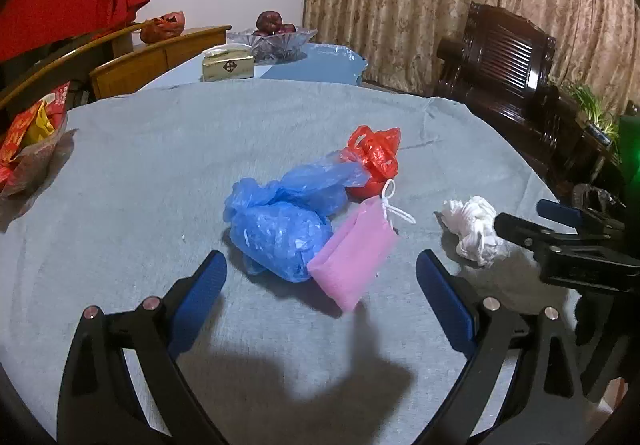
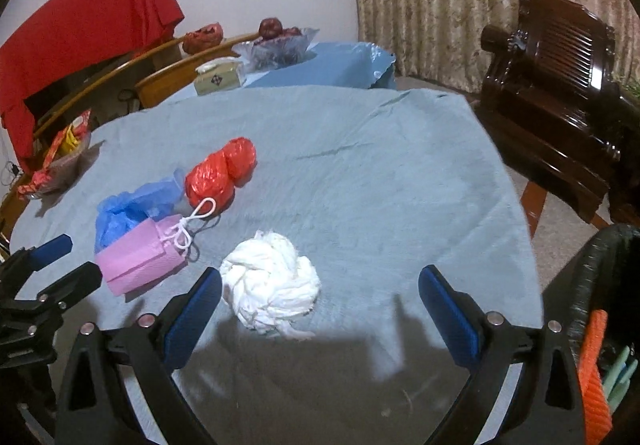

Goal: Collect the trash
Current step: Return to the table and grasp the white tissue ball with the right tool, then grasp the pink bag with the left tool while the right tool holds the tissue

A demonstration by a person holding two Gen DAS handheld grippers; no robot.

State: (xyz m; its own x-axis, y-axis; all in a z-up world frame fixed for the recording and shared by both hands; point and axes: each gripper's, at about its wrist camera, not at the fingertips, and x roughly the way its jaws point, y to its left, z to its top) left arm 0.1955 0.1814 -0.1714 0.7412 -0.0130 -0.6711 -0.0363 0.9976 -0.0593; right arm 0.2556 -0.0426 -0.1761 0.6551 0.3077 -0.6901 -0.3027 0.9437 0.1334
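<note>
Both claws hover low over the desk (image 1: 120,173), which is covered in grey-blue cloth. Left claw (image 1: 320,277) spread wide, holding nothing — its blue-padded fingers flank the crumpled blue plastic bag (image 1: 280,233) and the pink ribbed pouch with a white drawstring (image 1: 354,257), which lies against the bag's right side. Behind them, touching the blue bag, sits a knotted red plastic bag (image 1: 374,161). Right claw (image 2: 320,285) also spread and empty; the wadded white tissue ball (image 2: 272,285) rests on the cloth between its fingers, nearer the left one, apparently not touching. Black-lined trash bin (image 2: 600,277) at the desk's right edge, with orange and green items inside — too cropped to identify. Far end of desk: boxed tissues (image 1: 228,67) and a glass fruit bowl (image 1: 272,41).
</note>
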